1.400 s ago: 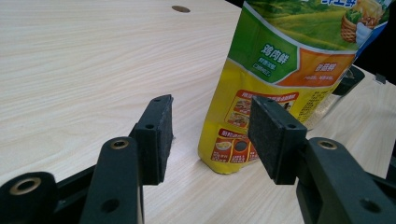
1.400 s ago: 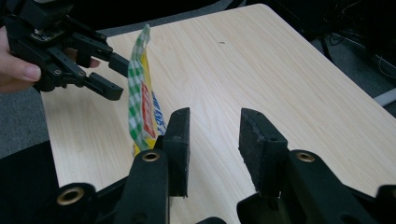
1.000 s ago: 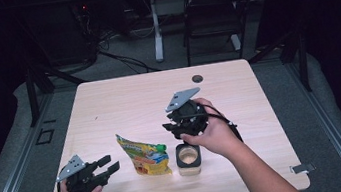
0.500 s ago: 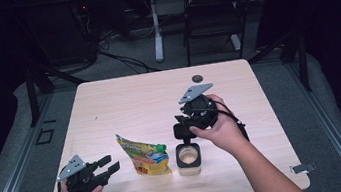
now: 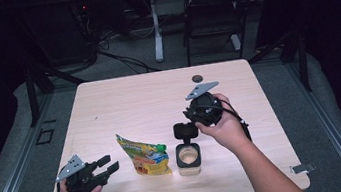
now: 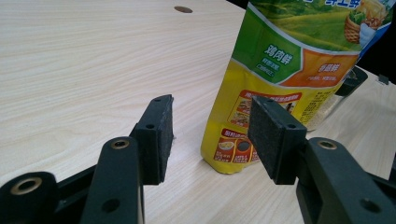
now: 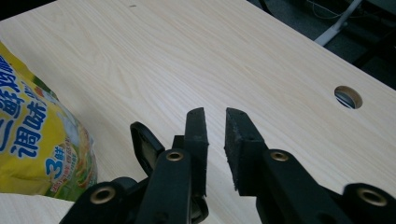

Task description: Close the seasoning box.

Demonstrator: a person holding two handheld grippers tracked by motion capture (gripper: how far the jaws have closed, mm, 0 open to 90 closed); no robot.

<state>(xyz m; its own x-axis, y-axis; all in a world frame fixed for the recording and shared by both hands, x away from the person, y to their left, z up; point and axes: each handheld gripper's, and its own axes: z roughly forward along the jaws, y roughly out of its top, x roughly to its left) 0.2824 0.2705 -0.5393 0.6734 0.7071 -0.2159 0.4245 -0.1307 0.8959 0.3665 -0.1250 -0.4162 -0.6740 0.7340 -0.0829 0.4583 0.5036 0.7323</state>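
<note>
Table (image 5: 124,102), pouch (image 5: 144,155), perhaps open jar (image 5: 188,156)

Table (image 5: 124,102) brightly, evenly lit from above, surroundings dark — soft shadows; near fingers (image 6: 154,135) slightly blurred

Setting was a lab or recording studio, not a home. A bare light-wood table (image 5: 124,102) with a cable hole (image 5: 197,78) stood on grey carpet (image 5: 282,80), ringed by a dark metal frame (image 5: 31,90). Background was blacked out. Loose cables (image 5: 122,57) ran across the floor beneath a desk leg (image 5: 155,27), beside an empty black chair (image 5: 210,14).
</note>
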